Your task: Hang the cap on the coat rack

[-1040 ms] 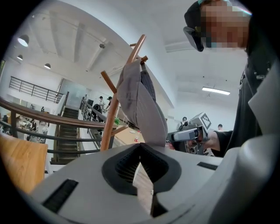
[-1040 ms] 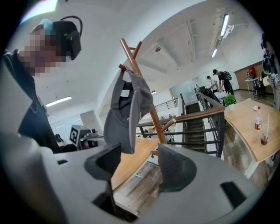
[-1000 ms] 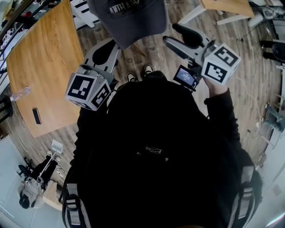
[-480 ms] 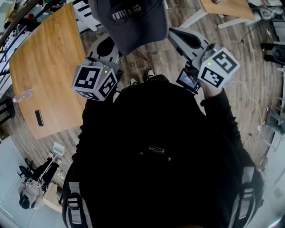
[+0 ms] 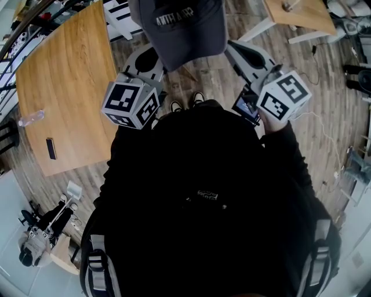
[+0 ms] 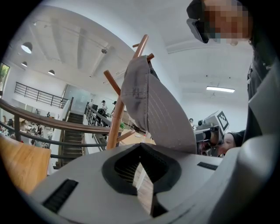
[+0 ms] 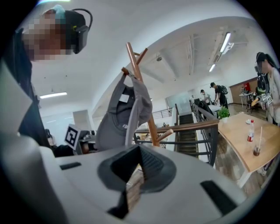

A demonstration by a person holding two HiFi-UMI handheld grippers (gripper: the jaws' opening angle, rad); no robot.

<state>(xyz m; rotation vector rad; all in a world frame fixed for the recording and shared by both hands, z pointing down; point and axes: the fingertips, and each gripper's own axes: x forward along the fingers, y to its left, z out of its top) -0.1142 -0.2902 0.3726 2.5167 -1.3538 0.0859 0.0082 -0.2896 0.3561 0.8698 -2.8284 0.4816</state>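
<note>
A dark grey cap [image 5: 182, 29] hangs on the wooden coat rack [image 6: 119, 113], draped over an upper peg [image 7: 131, 76]. In the left gripper view the cap [image 6: 153, 109] has its brim hanging just beyond my jaw tips. My left gripper [image 5: 145, 61] is shut with nothing between its jaws, just under the cap's left side. My right gripper [image 5: 243, 52] is shut and empty too, at the cap's right side, apart from it. The right gripper view shows the cap [image 7: 122, 118] from its inner side, with the rack pole [image 7: 146, 113] behind it.
A wooden table [image 5: 64, 87] stands at the left with a dark phone [image 5: 51, 148] and a plastic bottle [image 5: 29, 119]. Another table [image 5: 295, 11] is at the top right. A railing [image 7: 192, 127], stairs and people lie beyond the rack.
The right gripper's jaws stood apart a second ago and are now shut. Both grippers have shifted slightly closer under the cap.
</note>
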